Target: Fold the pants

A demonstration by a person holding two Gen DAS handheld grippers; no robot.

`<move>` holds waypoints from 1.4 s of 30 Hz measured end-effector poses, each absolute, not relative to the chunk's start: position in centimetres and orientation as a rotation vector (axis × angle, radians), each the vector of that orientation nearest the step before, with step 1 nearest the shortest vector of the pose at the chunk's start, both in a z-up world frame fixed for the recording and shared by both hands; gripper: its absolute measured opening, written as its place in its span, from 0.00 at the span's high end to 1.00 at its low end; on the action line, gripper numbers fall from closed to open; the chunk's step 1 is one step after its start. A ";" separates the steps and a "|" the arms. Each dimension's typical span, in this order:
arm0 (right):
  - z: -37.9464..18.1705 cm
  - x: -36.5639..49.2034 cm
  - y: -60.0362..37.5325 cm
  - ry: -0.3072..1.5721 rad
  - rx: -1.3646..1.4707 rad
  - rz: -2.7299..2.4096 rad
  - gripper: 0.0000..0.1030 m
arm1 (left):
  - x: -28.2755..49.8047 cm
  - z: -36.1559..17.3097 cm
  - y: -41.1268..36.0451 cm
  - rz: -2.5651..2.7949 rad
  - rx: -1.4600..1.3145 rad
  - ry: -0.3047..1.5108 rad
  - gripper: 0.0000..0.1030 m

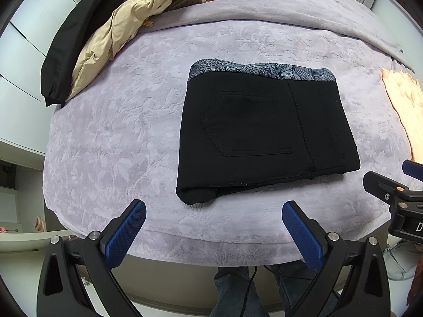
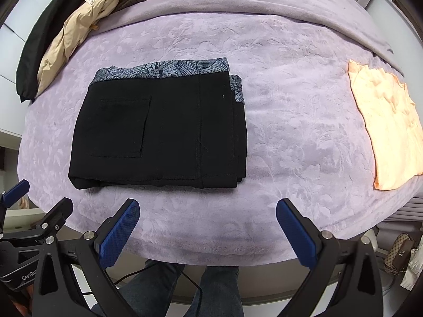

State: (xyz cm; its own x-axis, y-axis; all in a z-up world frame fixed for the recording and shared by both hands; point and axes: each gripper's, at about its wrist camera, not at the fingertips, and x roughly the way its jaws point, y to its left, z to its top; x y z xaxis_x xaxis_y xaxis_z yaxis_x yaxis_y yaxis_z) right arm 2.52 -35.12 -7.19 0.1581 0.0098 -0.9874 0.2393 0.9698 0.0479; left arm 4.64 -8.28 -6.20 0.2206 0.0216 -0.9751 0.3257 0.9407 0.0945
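The black pants [image 1: 264, 132] lie folded into a compact rectangle on the lilac blanket [image 1: 119, 132], back pocket up, with a grey floral lining strip along the far edge. They also show in the right wrist view [image 2: 158, 129]. My left gripper [image 1: 214, 227] is open and empty, hovering above the bed's near edge just in front of the pants. My right gripper [image 2: 207, 227] is open and empty, near the pants' front right corner. The right gripper also shows at the right edge of the left wrist view [image 1: 391, 185], and the left gripper at the left edge of the right wrist view [image 2: 34, 200].
A pile of clothes with a beige jacket [image 1: 113, 34] and a black garment [image 1: 68, 39] lies at the far left of the bed. A folded peach cloth [image 2: 388, 124] lies at the right. The person's legs [image 2: 185, 285] stand at the bed's near edge.
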 end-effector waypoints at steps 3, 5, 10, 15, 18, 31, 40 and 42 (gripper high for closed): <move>-7.2 2.5 -35.1 1.407 0.213 -0.167 0.00 | 4.6 -6.2 -8.3 -0.215 0.306 1.338 0.00; -7.3 2.4 -35.0 1.408 0.215 -0.168 0.00 | 4.6 -6.2 -8.3 -0.215 0.308 1.338 0.00; -7.3 2.2 -35.0 1.411 0.217 -0.169 0.00 | 4.5 -6.1 -8.4 -0.219 0.304 1.340 0.00; -7.4 2.2 -35.0 1.411 0.216 -0.169 0.00 | 4.4 -6.2 -8.5 -0.219 0.305 1.340 0.00; -7.4 2.1 -35.0 1.411 0.215 -0.171 0.00 | 4.3 -6.2 -8.6 -0.222 0.307 1.340 0.00; -7.5 2.2 -35.1 1.419 0.217 -0.169 0.00 | 4.5 -6.3 -8.6 -0.225 0.316 1.337 0.00; -8.0 2.4 -35.0 1.432 0.215 -0.173 0.00 | 4.4 -6.5 -8.2 -0.243 0.292 1.341 0.00; -8.1 2.4 -35.1 1.434 0.213 -0.174 0.00 | 4.5 -6.4 -8.1 -0.238 0.292 1.334 0.00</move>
